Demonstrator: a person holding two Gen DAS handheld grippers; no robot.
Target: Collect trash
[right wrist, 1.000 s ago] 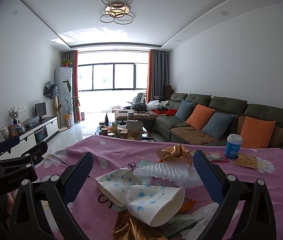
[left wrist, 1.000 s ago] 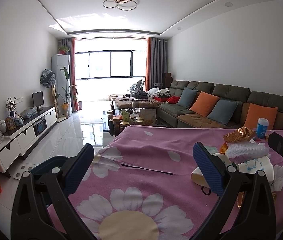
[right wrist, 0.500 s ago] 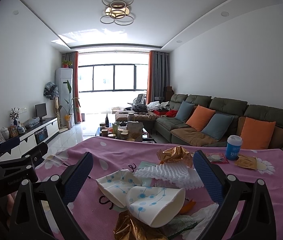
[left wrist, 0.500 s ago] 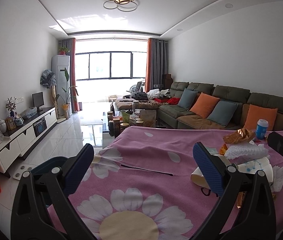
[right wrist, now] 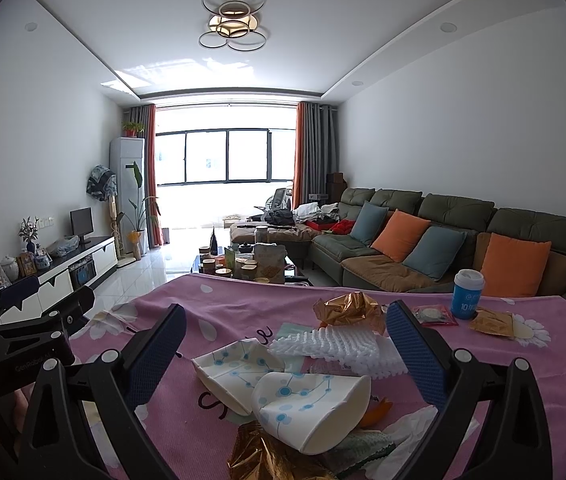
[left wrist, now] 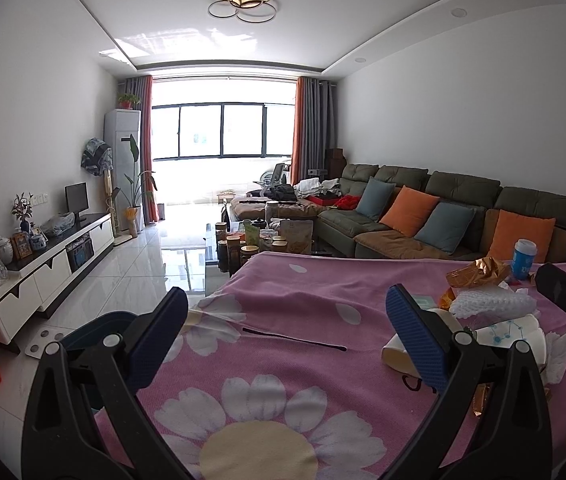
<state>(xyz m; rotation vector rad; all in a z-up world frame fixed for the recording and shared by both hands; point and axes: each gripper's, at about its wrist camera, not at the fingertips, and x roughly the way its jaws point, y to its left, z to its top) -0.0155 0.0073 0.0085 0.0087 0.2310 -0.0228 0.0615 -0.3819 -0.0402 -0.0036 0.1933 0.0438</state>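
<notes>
Right wrist view: crushed paper cups [right wrist: 283, 392] lie between the right gripper [right wrist: 287, 348]'s wide-open jaws

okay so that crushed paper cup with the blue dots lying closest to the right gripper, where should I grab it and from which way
Grip the crushed paper cup across its flattened wall near the open rim, which faces right. It lies on its side atop gold foil, so come down from above with the open right gripper, one finger on each broad face. The squashed wall should pinch easily, probably without rolling.

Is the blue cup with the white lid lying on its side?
No, the blue cup with the white lid stands upright on the pink flowered tablecloth, its lid on top.
</notes>
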